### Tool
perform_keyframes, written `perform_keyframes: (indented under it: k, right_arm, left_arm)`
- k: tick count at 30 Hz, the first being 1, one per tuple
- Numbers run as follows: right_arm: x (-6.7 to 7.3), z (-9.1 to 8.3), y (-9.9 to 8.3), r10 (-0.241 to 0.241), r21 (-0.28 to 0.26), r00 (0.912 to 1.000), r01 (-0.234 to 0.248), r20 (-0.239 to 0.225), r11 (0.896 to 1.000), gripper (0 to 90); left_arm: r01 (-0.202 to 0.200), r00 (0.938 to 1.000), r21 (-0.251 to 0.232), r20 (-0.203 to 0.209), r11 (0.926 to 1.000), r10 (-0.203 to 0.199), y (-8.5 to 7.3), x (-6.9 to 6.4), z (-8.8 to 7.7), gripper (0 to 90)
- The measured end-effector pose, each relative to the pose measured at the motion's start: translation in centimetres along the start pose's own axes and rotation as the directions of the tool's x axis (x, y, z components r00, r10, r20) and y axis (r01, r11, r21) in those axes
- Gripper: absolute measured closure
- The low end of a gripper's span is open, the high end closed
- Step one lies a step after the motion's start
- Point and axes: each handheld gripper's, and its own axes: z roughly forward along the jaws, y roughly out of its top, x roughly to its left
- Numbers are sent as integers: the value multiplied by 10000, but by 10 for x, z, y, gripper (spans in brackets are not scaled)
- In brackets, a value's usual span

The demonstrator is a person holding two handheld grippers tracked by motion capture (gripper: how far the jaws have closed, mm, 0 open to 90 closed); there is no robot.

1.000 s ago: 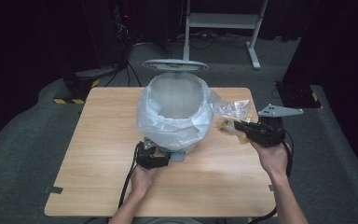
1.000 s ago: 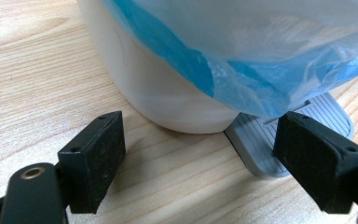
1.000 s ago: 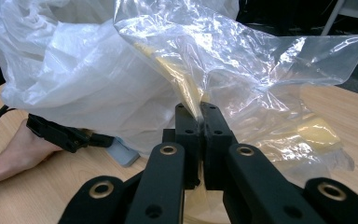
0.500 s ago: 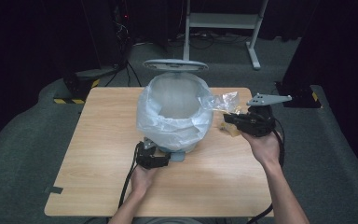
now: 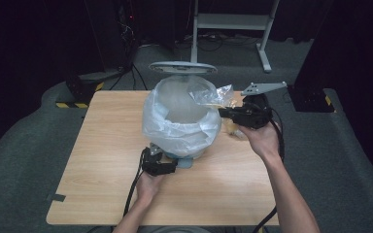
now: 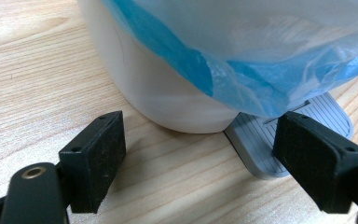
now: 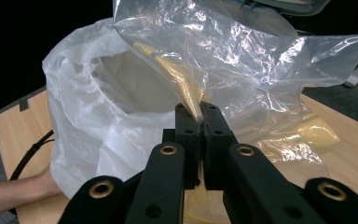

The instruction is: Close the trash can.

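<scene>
Holding: a crinkly clear plastic bag [image 7: 242,60] is pinched by its edge in the right tongs [image 7: 200,114], jaws pressed together on the film, so it hangs free instead of bunching up.
Where the bag is: lifted off the surface [image 5: 102,160], right beside the rim of the pedal bin [image 5: 182,116], partly over the opening. Yellowish stuff can be seen through the plastic, can't be told what it is.
Bin setup: a white liner [image 7: 84,102] is folded over the rim, so the mouth is kept wide open, and the grey lid [image 5: 182,67] is seen tipped up behind it.
Left tongs [image 6: 196,158]: jaws spread apart, nothing gripped, parked low at the bin's base, one jaw just beside the grey foot pedal [image 6: 270,140]. Probably kept there to steady the bin or work the pedal, but whether the pedal is actually pressed can't be told.
Guess at the step: the bag looks ready to be dropped in, still clamped though.
</scene>
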Motion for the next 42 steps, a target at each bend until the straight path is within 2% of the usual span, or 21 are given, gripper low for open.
perform_keyframes:
  k: [9,14,32,42]
  right_arm:
    - [5,11,18,-113,-1,9997,113,-201,9999,875]
    - [7,27,30,-175,154,9993,180,-321,9997,875]
    - [5,70,46,4,375,9985,17,-555,9993,872]
    - [8,88,54,-92,474,9983,120,-570,9988,871]
  left_arm:
    - [26,10000,-10,12,10000,-26,0,0,0,178]
    - [-96,9999,-50,-138,9999,95,0,-2,0,178]
    - [-33,9998,-95,-201,9999,31,0,-4,0,191]
    - [44,9998,-109,-203,9999,-46,0,-4,0,195]
